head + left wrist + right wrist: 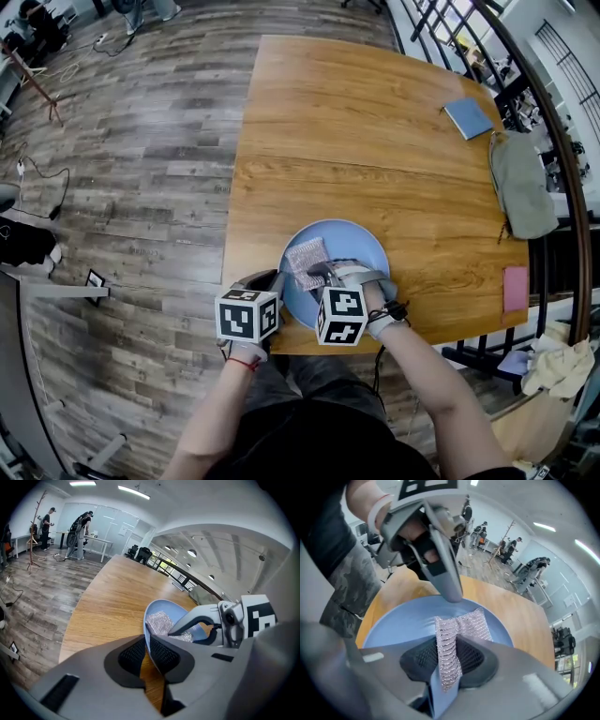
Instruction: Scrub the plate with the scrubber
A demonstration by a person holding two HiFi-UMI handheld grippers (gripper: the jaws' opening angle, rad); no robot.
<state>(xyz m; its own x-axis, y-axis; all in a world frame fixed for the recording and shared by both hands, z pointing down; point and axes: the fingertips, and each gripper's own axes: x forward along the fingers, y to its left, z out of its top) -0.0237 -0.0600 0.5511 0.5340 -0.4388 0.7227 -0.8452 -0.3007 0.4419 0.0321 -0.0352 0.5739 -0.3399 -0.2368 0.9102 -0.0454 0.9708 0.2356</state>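
Observation:
A light blue plate (358, 246) lies near the front edge of the wooden table (356, 131). On its left part rests a silver mesh scrubber (306, 259). My left gripper (279, 284) is shut on the plate's left rim, and in the left gripper view the rim (161, 605) runs between the dark pads (165, 654). My right gripper (318, 273) is shut on the scrubber's near end. In the right gripper view the mesh scrubber (464, 623) spreads out from the jaws onto the plate (401, 620). The left gripper's finger (449, 585) comes down at the plate's far rim.
A blue notebook (467, 117) lies at the table's far right. A grey bag (521, 186) hangs over the right edge, with a pink pad (515, 288) nearer. A dark railing (562, 141) runs just beyond. Bare wood stretches behind the plate. People stand far off across the room.

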